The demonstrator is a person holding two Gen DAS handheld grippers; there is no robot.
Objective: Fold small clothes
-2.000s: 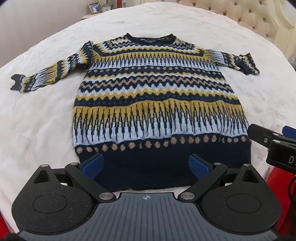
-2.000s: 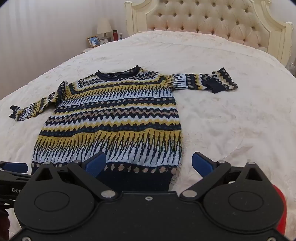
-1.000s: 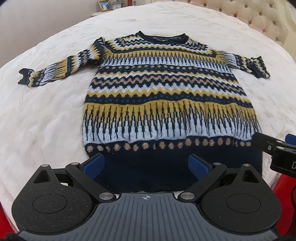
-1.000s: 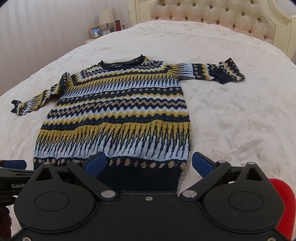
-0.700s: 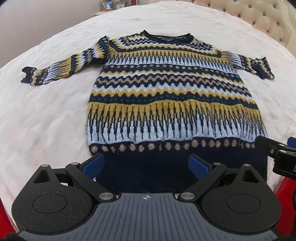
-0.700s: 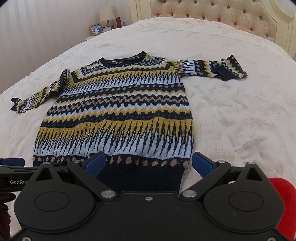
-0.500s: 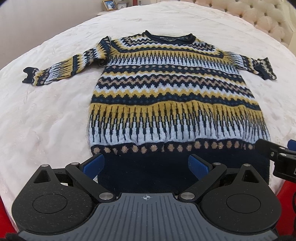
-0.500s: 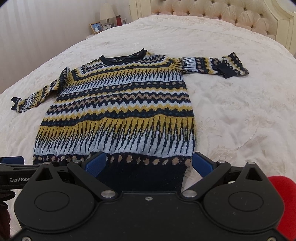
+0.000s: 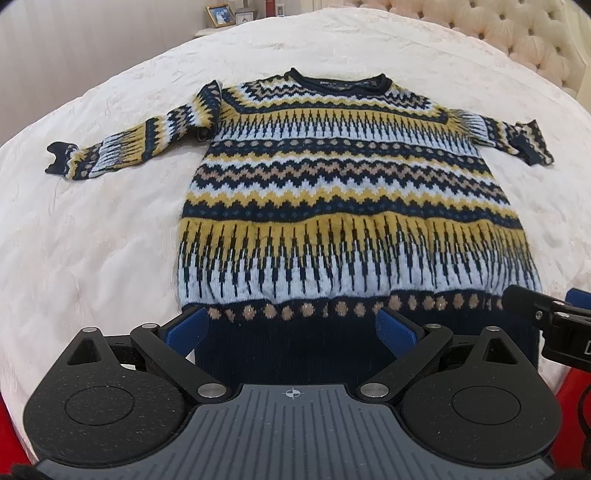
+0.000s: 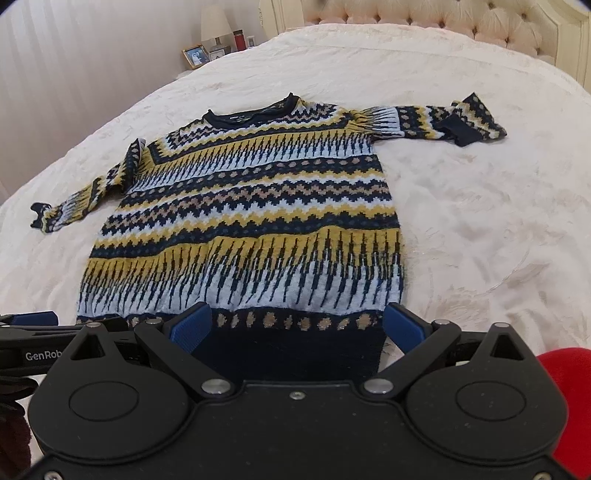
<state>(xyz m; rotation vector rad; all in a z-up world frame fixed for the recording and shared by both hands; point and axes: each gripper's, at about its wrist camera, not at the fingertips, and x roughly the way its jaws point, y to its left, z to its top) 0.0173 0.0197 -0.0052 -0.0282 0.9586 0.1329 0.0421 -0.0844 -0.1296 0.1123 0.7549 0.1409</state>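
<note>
A small knitted sweater with navy, yellow, pale blue and tan bands lies flat, front up, on the white bed, both sleeves spread out; it also shows in the right wrist view. My left gripper is open and empty, its blue pads over the navy hem at the sweater's left half. My right gripper is open and empty over the hem's right half. The right gripper's finger shows at the right edge of the left wrist view. The left sleeve cuff lies far left; the right cuff is folded over.
A white quilted bedspread covers the bed. A tufted cream headboard stands at the far end. A nightstand with a photo frame, a lamp and small bottles is at the far left, beside a pale curtain.
Both grippers have moved forward and slightly left along the hem, so the sweater looks nearer and has shifted right in view. The sweater itself has not moved. Both stay open.
</note>
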